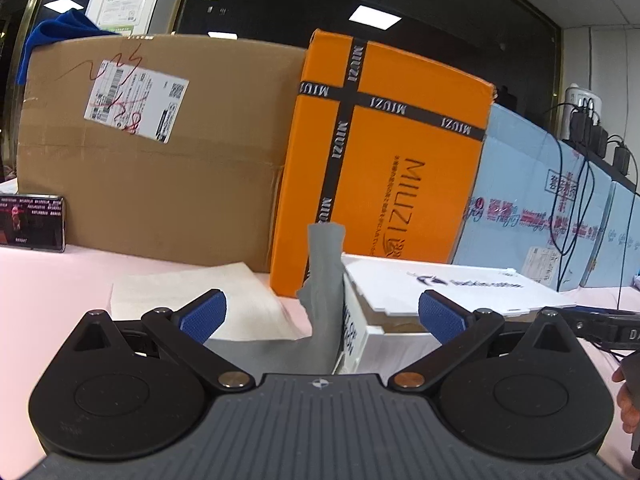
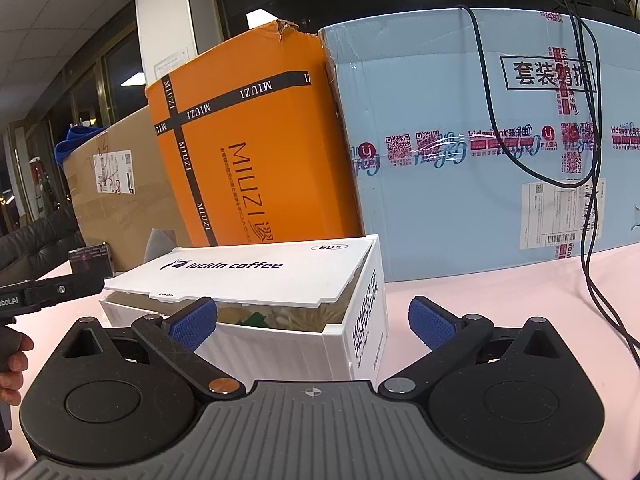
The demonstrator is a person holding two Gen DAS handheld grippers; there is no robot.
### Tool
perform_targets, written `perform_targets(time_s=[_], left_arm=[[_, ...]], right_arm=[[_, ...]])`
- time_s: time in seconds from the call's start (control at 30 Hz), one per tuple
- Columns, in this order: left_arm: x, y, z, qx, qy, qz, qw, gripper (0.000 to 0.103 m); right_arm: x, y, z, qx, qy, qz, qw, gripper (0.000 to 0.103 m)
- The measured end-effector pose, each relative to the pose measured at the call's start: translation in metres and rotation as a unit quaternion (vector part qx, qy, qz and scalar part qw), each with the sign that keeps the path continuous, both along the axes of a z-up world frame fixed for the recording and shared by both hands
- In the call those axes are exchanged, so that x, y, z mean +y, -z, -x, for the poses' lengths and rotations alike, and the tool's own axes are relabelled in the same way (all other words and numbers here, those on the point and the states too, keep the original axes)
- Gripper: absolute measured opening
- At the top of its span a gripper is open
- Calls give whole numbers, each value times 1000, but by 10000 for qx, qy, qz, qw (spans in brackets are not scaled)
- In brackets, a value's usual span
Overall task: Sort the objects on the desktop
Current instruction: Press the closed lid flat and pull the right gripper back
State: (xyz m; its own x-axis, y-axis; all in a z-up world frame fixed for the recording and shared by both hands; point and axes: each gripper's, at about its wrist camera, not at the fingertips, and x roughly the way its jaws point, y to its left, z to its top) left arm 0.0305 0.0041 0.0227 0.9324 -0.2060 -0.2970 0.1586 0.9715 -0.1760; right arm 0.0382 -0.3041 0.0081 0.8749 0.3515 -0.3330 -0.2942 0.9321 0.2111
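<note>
My left claw [image 1: 322, 314] and right claw [image 2: 312, 322] both gape wide, empty. The white box [image 2: 256, 280], lid ajar, runs lengthwise left-right; grey cloth [image 1: 325, 280] stands upright beside it.

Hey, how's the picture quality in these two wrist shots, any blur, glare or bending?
Left wrist view: grey cloth is slightly soft; fisheye bows the brown carton; ceiling lights reflect in the dark window. Right wrist view: print on the white coffee box reads sharp; tape on the blue carton glints; straight edges curve outward.
</note>
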Motion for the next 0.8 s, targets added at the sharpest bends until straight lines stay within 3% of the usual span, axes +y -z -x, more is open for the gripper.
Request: perform_targets(time_s=[0.43,0.8], left_arm=[[1,7,-4,127,-22,-57,9999,103],[-4,8,-1,-24,-48,-226,9997,103]], right_arm=[[-6,0,4,-106,144,-86,9998,103],[-11,2,4,-180,489,-11,9986,103]])
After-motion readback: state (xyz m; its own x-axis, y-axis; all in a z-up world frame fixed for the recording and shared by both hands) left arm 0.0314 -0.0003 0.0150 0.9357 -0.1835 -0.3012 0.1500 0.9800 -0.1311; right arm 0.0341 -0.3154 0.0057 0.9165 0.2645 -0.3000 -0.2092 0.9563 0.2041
